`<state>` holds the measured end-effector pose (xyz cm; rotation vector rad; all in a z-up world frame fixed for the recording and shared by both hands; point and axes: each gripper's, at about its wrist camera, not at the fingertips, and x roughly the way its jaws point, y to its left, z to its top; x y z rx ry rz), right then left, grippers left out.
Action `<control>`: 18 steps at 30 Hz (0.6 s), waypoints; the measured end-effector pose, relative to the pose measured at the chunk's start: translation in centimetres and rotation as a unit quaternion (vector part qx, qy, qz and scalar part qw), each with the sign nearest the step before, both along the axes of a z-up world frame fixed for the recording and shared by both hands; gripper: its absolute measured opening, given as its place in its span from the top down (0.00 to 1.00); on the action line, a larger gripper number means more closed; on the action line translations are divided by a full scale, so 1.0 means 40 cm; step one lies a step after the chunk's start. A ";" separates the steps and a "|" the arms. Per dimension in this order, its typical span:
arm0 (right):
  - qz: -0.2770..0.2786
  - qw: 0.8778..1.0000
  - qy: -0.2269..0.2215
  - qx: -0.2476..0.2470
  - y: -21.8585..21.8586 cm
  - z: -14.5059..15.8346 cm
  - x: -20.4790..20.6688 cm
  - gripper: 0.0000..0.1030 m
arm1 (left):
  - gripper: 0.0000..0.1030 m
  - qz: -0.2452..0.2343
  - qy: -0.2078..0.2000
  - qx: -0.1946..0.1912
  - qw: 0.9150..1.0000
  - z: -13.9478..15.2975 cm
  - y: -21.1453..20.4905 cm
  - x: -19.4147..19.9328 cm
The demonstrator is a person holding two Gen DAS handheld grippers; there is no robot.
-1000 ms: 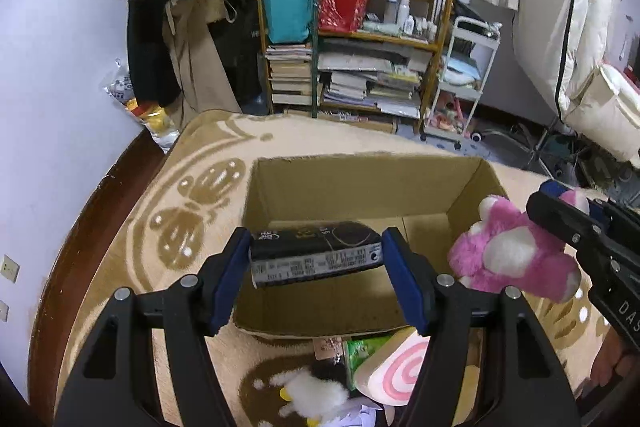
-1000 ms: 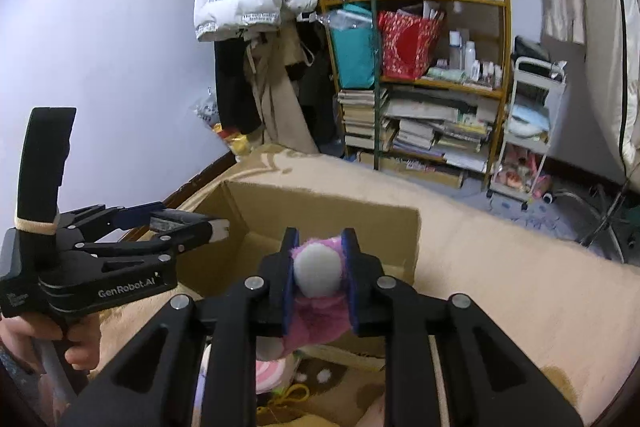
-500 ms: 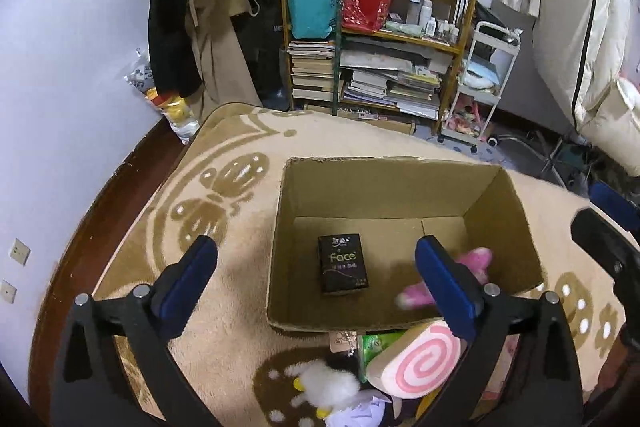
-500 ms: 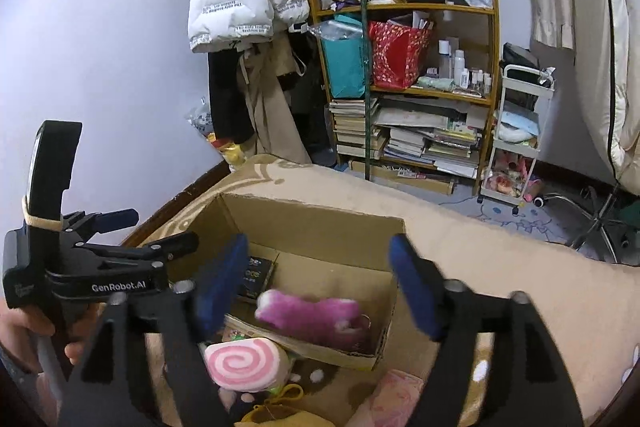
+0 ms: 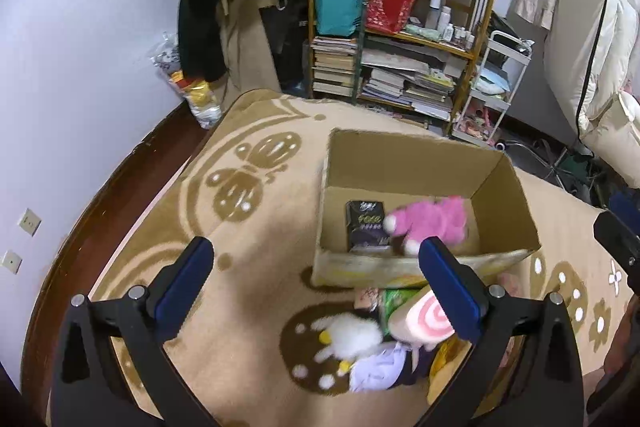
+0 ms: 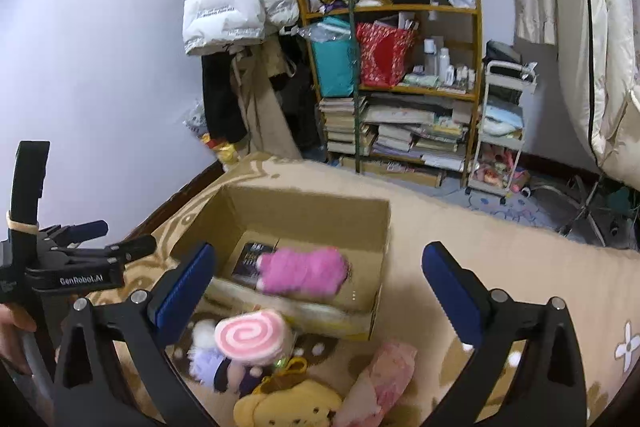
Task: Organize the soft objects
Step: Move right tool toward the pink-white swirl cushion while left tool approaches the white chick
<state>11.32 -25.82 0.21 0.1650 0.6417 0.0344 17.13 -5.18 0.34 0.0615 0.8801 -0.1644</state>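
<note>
Cardboard box (image 5: 424, 163) sits open on a beige patterned rug (image 5: 256, 227). Inside it: a pink plush toy (image 5: 428, 221) lying on its side, partly overlapping a black tissue pack (image 5: 365, 223) flat on the box floor.

Left gripper (image 5: 316, 279): jaws spread wide, nothing between them, held above the rug on the near side of the box. Right gripper (image 6: 320, 287): jaws likewise wide apart and empty, held over the near edge of the box.

Loose pile on the rug just in front of the box: pink swirl-roll cushion (image 6: 250, 337), white plush with yellow bits (image 5: 352, 337), lilac soft item (image 5: 380, 367), yellow bear plush (image 6: 288, 407), pink fabric bundle (image 6: 384, 379). Swirl-roll cushion is touching the lilac item.

Bookshelf (image 6: 400, 99) stands against the far wall, well apart from the box.
</note>
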 end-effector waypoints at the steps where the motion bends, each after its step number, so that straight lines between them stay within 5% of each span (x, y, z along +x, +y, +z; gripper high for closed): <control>1: 0.001 1.000 0.005 0.002 0.003 -0.007 -0.006 0.00 | 0.01 0.001 0.002 0.000 1.000 -0.003 0.006 -0.005; 18: 0.042 0.997 0.062 0.013 0.069 -0.123 -0.041 0.00 | 0.02 0.023 0.079 -0.012 0.997 -0.148 0.079 -0.048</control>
